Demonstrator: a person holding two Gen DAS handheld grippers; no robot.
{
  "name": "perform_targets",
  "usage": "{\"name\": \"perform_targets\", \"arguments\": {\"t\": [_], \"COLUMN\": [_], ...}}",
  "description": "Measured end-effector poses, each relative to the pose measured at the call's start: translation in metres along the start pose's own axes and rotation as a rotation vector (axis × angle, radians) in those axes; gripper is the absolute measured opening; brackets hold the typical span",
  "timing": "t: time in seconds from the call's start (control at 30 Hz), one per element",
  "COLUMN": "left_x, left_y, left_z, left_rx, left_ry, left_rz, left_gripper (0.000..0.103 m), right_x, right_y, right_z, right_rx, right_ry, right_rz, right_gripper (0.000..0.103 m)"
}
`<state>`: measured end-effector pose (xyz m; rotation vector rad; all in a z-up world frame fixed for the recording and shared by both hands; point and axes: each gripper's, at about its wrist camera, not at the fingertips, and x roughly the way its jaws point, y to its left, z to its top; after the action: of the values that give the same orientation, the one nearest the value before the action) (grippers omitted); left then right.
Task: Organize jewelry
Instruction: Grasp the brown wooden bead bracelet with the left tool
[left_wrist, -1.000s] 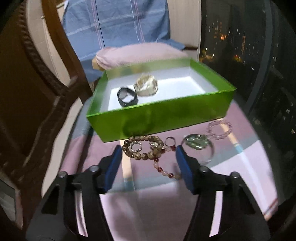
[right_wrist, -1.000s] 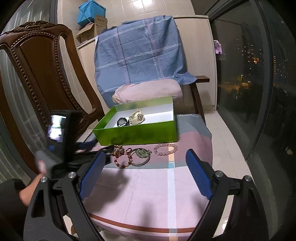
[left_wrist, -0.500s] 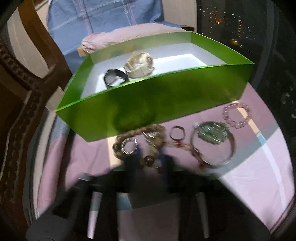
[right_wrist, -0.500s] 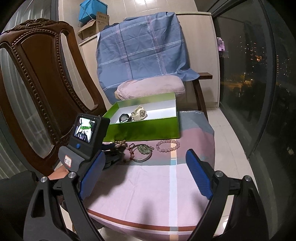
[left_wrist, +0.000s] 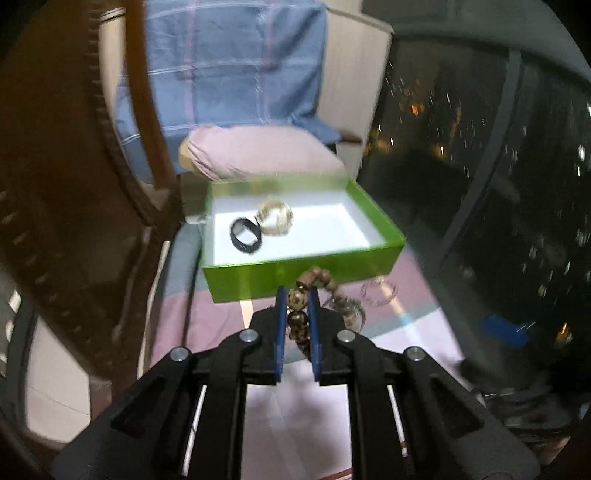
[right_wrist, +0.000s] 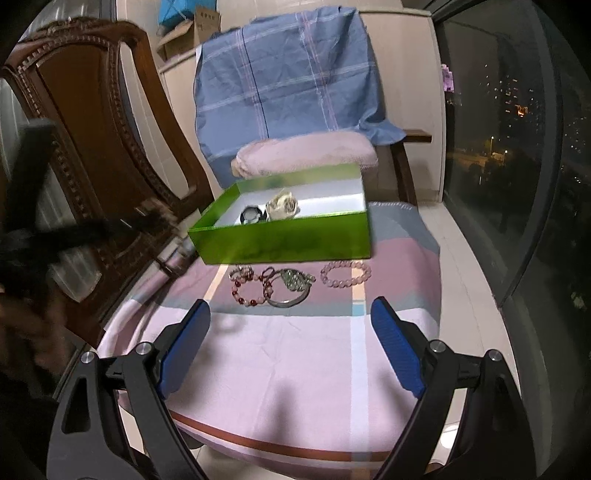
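My left gripper (left_wrist: 297, 295) is shut on a brown bead bracelet (left_wrist: 298, 302), which hangs between the blue pads above the cloth, just in front of the green box (left_wrist: 258, 280). The box holds a black band (left_wrist: 245, 236) and a cream bracelet (left_wrist: 275, 219). In the right wrist view my right gripper (right_wrist: 291, 314) stands open and empty over the pink cloth. Beyond it lie a red bead bracelet (right_wrist: 247, 291), a green pendant on a silver bangle (right_wrist: 291, 284) and a pink bead bracelet (right_wrist: 345, 273). The left gripper (right_wrist: 74, 232) shows there as a dark blur at the left.
The box and jewellery rest on a cloth-covered seat (right_wrist: 295, 369). A carved wooden chair back (right_wrist: 92, 129) rises at the left. Behind the box sit a pink cushion (right_wrist: 306, 153) and a blue checked cloth (right_wrist: 288, 74). Dark window glass (right_wrist: 517, 147) runs along the right.
The left gripper closed on the brown bead bracelet and lifted it off the cloth, up to the height of the box. The right gripper stayed open and hardly moved.
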<state>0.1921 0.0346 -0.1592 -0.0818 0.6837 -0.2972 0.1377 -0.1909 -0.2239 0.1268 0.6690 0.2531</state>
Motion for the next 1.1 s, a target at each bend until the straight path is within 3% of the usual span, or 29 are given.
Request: {"name": "perform_targets", "arguments": {"t": [0.2,0.3,0.5,0.67,0.83,1.0,1.1], "left_x": [-0.005,-0.005,-0.012,-0.021,-0.024,-0.023,-0.024], "left_y": [0.015,0.019,0.019,0.025,0.031,0.034,0.034], "left_z": [-0.003,-0.003,-0.003,0.000,0.001,0.001,0.001], "left_rx": [-0.046,-0.058,-0.051,-0.053,-0.064,-0.076,-0.079], "left_ry": [-0.026,-0.030,-0.039,-0.061,-0.065,-0.061,-0.060], "left_rz": [0.016,0.029,0.017,0.016,0.018,0.020,0.018], "left_gripper": [0.011,0.011,0.011,0.011,0.012,0.012,0.012], "right_x": [0.042,0.086,0.159,0.196,0.218,0.206,0.168], "right_y": [0.033,0.052,0.074,0.085,0.089,0.088,0.083], "right_z": [0.018,0.031,0.042,0.042,0.038,0.041,0.053], "right_rx": [-0.086,-0.123,-0.163,-0.175,-0.165,-0.153,-0.150], "right_ry": [0.042,0.088,0.200,0.274,0.342,0.322,0.250], "right_rz": [0.007,-0.006,-0.037,-0.077,-0.083,-0.058,-0.027], "right_gripper": [0.087,0.086,0.061,0.048,0.020,0.020,0.020]}}
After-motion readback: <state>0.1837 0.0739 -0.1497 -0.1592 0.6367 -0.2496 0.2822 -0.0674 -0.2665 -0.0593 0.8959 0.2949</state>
